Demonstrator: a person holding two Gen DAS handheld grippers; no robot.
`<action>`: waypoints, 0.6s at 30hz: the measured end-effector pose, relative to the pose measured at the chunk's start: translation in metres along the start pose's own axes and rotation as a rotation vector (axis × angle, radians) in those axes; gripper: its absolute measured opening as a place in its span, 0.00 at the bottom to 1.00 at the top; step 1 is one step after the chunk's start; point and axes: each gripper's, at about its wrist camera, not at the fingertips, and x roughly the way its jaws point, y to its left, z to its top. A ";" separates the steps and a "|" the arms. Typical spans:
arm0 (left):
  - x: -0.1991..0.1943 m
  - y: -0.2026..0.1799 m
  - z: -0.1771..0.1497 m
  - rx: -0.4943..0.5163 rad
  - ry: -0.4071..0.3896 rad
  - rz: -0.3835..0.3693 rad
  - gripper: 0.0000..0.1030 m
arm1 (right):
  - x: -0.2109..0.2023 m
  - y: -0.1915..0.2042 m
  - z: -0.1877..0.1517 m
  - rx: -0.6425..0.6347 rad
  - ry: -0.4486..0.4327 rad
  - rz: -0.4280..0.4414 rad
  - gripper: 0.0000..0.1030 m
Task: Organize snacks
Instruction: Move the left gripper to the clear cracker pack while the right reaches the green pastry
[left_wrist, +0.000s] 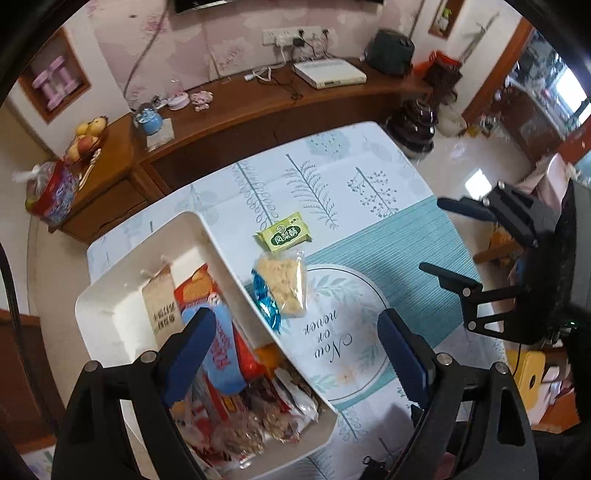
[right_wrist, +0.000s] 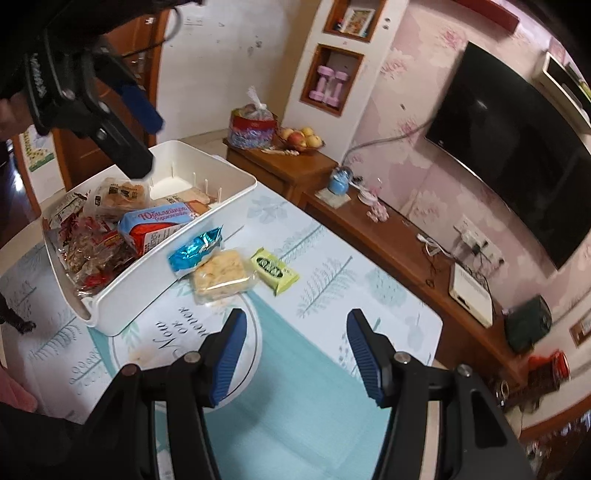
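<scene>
The right tool hangs wide apart above the tabletop; ahead lie a cracker pack and green packet, with the white bin ahead-left.

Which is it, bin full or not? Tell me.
Not full. The white bin holds packets heaped at one end; its other end shows bare floor. Two snacks, the green packet and the cracker bag, lie outside on the table.

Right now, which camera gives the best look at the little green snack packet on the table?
The right wrist view: the green packet lies unobstructed beside the cracker bag, its printed face well lit. The left wrist view also shows it whole, but farther off and with its label upside down.
</scene>
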 end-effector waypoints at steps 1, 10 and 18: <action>0.005 -0.001 0.006 0.010 0.016 0.003 0.86 | 0.004 -0.003 0.000 -0.012 -0.009 0.006 0.55; 0.066 0.000 0.053 0.045 0.165 0.045 0.86 | 0.047 -0.031 0.006 -0.046 -0.091 0.074 0.55; 0.127 0.003 0.074 0.072 0.308 0.043 0.86 | 0.091 -0.028 0.005 -0.119 -0.097 0.107 0.55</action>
